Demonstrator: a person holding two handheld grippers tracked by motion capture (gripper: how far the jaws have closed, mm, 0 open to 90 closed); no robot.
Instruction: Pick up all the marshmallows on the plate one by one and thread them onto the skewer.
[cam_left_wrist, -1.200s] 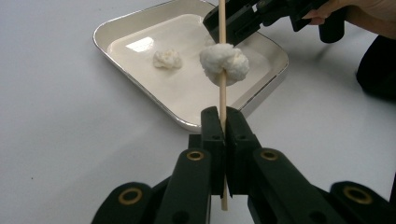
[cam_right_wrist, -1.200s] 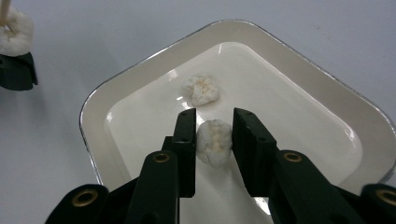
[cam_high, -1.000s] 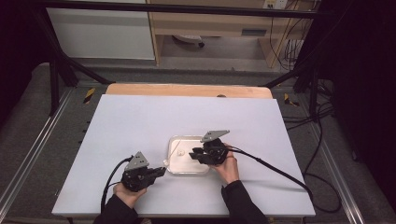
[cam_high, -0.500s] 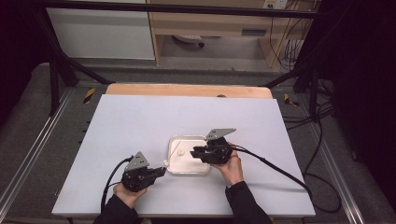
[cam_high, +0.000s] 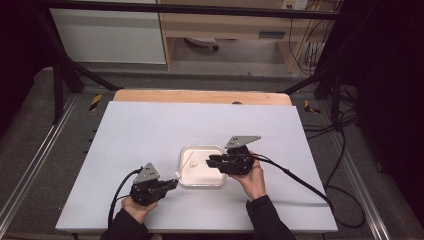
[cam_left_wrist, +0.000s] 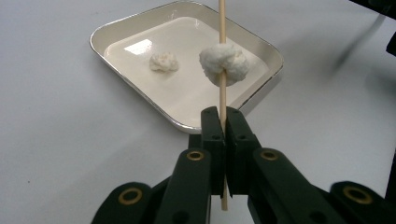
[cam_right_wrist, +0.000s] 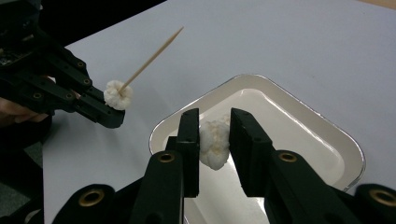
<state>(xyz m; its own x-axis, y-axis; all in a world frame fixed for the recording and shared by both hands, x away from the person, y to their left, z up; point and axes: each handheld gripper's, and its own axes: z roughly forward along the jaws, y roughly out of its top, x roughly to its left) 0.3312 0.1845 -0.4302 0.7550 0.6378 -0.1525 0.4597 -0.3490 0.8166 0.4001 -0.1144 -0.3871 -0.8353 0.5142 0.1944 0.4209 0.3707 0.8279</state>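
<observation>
Skewer (cam_left_wrist: 222, 28), one dough ball (cam_left_wrist: 224, 63) threaded, clamped in left gripper (cam_left_wrist: 223, 122); right gripper (cam_right_wrist: 214, 135) jaws pinch, apparently, another ball (cam_right_wrist: 214, 143) above tray (cam_right_wrist: 322, 122).

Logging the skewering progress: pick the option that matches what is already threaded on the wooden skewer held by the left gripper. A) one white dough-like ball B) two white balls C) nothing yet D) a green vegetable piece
A: in the left gripper view the left gripper clamps the skewer, which passes through one white ball; a second ball sits between the right gripper's pads above the tray.
</observation>
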